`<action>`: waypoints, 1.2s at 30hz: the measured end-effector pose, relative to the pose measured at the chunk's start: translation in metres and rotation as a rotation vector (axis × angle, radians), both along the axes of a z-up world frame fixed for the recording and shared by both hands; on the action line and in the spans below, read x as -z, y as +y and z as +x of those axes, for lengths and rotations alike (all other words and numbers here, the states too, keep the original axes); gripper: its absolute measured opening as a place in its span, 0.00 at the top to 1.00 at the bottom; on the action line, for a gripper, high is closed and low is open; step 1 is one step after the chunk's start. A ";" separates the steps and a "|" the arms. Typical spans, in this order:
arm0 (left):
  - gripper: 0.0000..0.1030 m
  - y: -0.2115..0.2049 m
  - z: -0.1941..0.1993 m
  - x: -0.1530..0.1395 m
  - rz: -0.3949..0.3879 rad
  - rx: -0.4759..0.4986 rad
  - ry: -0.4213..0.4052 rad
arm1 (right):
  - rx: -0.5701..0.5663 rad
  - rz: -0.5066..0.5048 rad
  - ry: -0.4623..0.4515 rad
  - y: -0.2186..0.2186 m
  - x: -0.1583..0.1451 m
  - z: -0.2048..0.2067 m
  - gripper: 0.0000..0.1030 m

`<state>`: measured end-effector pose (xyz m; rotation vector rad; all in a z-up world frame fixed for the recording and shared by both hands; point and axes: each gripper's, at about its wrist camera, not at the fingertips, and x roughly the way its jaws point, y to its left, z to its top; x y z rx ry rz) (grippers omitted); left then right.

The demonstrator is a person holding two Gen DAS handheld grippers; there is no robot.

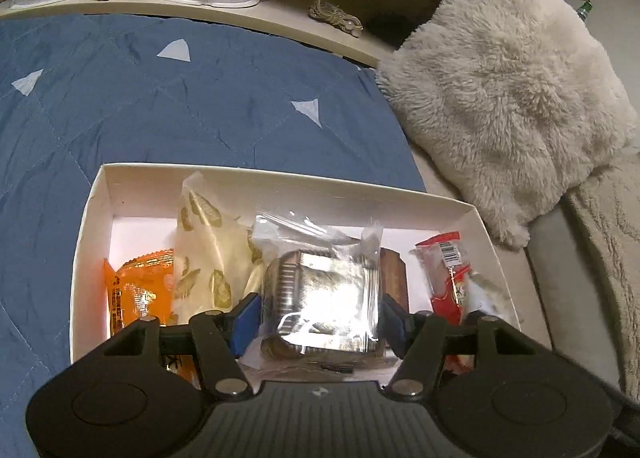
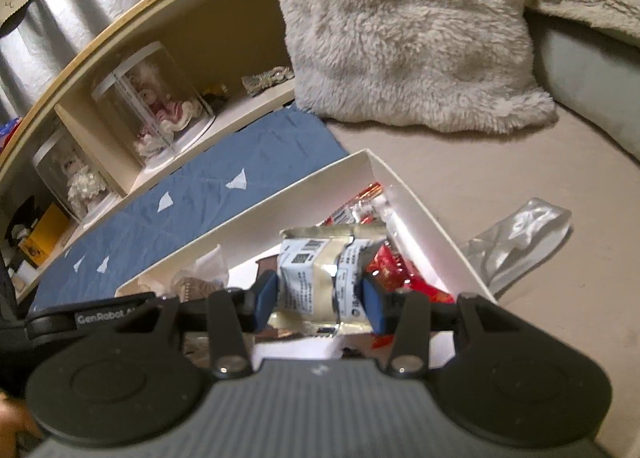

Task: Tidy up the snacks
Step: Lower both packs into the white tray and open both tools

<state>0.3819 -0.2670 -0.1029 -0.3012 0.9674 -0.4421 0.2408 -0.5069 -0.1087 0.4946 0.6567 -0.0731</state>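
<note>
Snacks fill the white box (image 1: pixel 92 218) at lower centre. Left gripper (image 1: pixel 320 318) fingers flank a clear-wrapped silver packet (image 1: pixel 320 290), barely apart from it; right gripper (image 2: pixel 320 298) fingers clamp a white-labelled packet (image 2: pixel 316 278).

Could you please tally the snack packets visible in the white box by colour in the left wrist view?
Orange foil packet: 1
Cream leaf-print pouch: 1
Clear bag with silver contents: 1
Red wrapper: 1
Total: 4

Left tongs (image 1: pixel 318 322) tilted downward, jaws parted; right tongs (image 2: pixel 319 300) tilted downward, clamped
</note>
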 end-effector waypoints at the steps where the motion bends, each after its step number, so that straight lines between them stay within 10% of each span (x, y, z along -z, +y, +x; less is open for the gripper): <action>1: 0.30 0.000 -0.001 -0.001 -0.002 0.002 0.001 | -0.009 0.008 0.003 0.001 0.001 0.001 0.48; 36: 0.00 0.052 -0.074 -0.062 0.152 0.048 -0.096 | -0.009 -0.191 0.060 0.044 -0.048 -0.043 0.01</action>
